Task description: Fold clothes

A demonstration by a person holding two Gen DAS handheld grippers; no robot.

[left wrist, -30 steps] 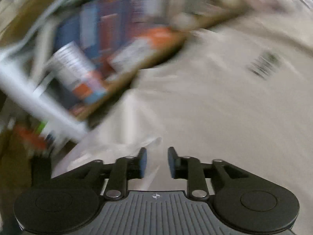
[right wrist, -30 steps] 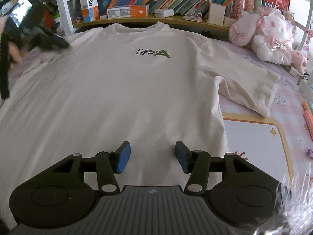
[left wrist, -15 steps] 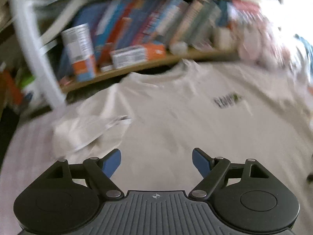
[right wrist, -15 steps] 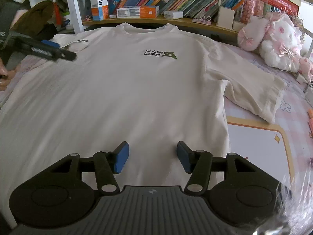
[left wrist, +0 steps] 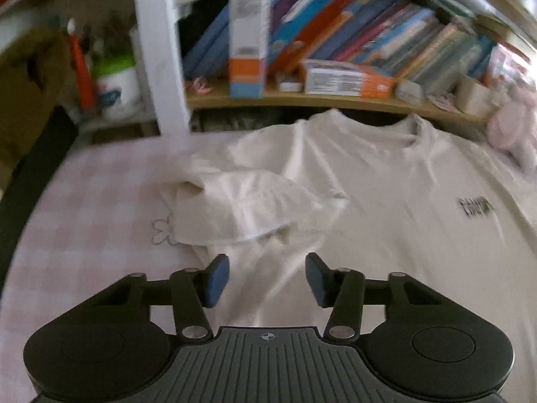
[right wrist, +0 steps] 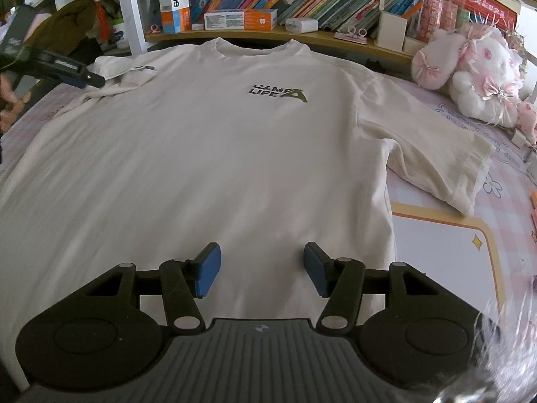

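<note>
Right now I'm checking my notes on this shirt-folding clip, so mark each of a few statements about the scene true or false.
1. The T-shirt lies chest print up. True.
2. The left sleeve lies flat and spread out. False: it is bunched and folded in over the shirt.
3. The right sleeve lies spread out on the pink checked cloth. True.
4. The right tool grips the hem. False: its jaws stand apart with nothing between them.
5. The plush toy sits on the shirt. False: it sits beside it, by the bookshelf.
</note>
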